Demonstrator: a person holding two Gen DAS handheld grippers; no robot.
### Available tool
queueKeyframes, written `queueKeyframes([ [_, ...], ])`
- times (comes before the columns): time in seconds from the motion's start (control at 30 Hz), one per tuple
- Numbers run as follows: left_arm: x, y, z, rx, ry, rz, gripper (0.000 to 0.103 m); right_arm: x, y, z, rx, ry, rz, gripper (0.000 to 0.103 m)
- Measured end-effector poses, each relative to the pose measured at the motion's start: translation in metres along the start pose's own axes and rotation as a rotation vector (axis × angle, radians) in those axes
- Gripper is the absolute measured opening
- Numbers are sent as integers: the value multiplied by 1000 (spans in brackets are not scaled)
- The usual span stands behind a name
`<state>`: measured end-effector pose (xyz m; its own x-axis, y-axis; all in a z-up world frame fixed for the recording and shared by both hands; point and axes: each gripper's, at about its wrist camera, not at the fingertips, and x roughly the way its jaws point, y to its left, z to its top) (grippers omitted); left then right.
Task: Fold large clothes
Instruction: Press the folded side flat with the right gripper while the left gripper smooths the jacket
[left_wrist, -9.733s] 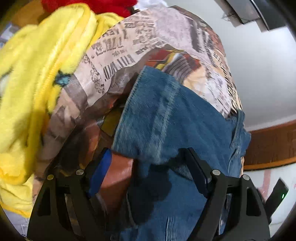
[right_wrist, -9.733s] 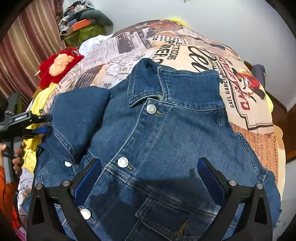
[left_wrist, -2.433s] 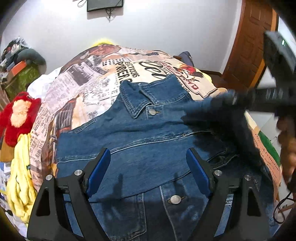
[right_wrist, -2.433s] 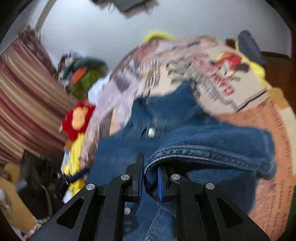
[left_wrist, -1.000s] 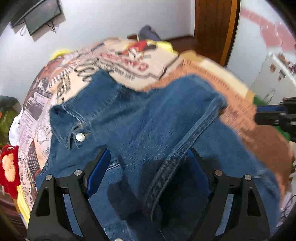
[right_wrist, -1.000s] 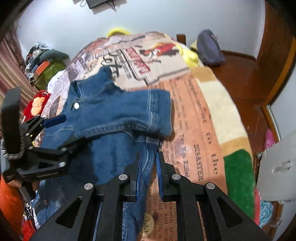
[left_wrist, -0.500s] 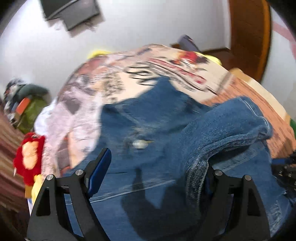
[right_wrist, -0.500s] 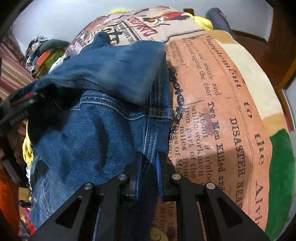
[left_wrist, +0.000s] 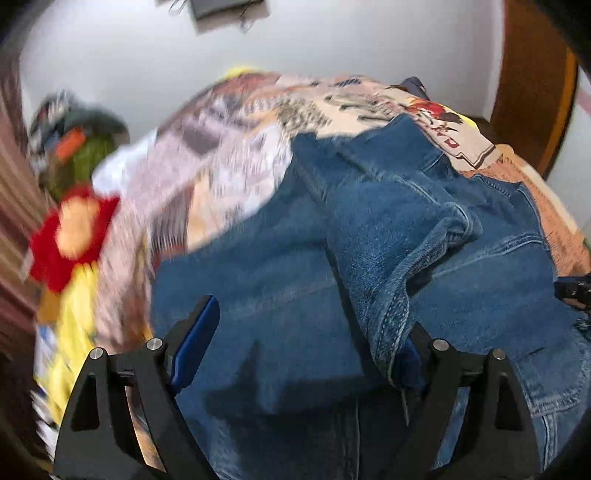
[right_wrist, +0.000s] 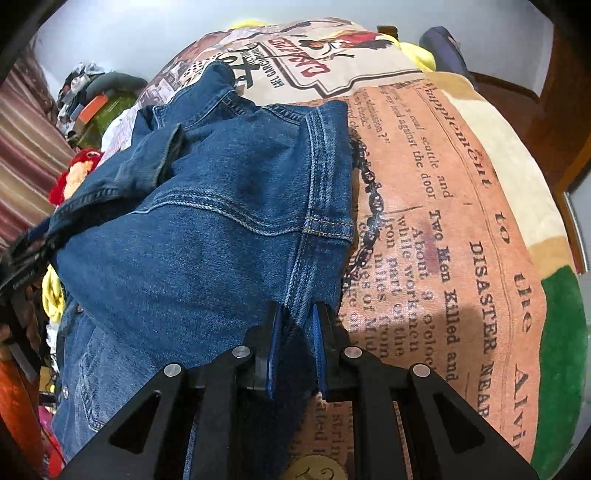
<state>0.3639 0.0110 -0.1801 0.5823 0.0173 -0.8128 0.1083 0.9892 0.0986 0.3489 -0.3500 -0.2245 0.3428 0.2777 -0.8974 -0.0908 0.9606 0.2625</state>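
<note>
Your right gripper (right_wrist: 297, 325) clenches the denim jacket (right_wrist: 207, 236) side seam; left gripper (left_wrist: 299, 339) gapes over its folded sleeve (left_wrist: 402, 236); body folds remain.

Blanket (right_wrist: 461, 206) with newspaper print covered bed; orange panel carried black lettering, green patch (right_wrist: 561, 354) lay at near right corner. Red-and-orange plush toy (left_wrist: 70, 236) sat at left edge of bed, yellow cloth (left_wrist: 70, 332) just below it. Heap of clutter (right_wrist: 96, 99) with green and orange items stood against far wall, left. Striped curtain (right_wrist: 26, 155) hung at far left. Dark bag (right_wrist: 443, 48) rested beyond bed's far right corner, near brown wooden door (left_wrist: 532, 81). Dark screen (left_wrist: 225, 9) was mounted high on white wall (left_wrist: 332, 40).
</note>
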Motion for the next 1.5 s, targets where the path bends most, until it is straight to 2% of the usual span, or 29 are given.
queueKeyframes([
  [0.03, 4, 6, -8, -36, 24, -22, 88, 0, 2, -1, -3, 0, -5, 12],
  [0.2, 21, 16, -37, -92, 92, -28, 91, 2, 3, 0, -13, 0, -25, 12],
  [0.23, 23, 19, -42, -110, 99, -47, 91, 2, 4, 0, -14, 0, -28, 12],
  [0.3, 22, 25, -47, -135, 97, -80, 91, 2, 4, 0, -15, -1, -32, 12],
  [0.5, 11, 32, -53, -146, 88, -93, 91, 2, 6, -1, -18, -6, -40, 12],
  [0.67, 10, 40, -65, -210, 103, -133, 91, 2, 6, -1, -26, -7, -39, 12],
  [0.8, 20, 46, -72, -293, 149, -182, 91, 2, 7, -2, -32, -7, -44, 12],
  [0.9, 15, 37, -62, -238, 156, -152, 91, 2, 7, -2, -27, -7, -44, 12],
  [1.1, -2, 10, -20, -41, 69, -110, 91, 3, 7, -1, -20, -8, -46, 12],
  [1.23, 21, -9, 6, 43, 86, -90, 91, 3, 7, -1, -13, -12, -45, 12],
  [1.37, 51, -15, 12, 67, 137, -43, 91, 2, 5, -2, -2, -15, -37, 12],
  [1.5, 49, 6, 17, 18, 108, 30, 91, 2, 3, -2, 0, -13, -29, 12],
])
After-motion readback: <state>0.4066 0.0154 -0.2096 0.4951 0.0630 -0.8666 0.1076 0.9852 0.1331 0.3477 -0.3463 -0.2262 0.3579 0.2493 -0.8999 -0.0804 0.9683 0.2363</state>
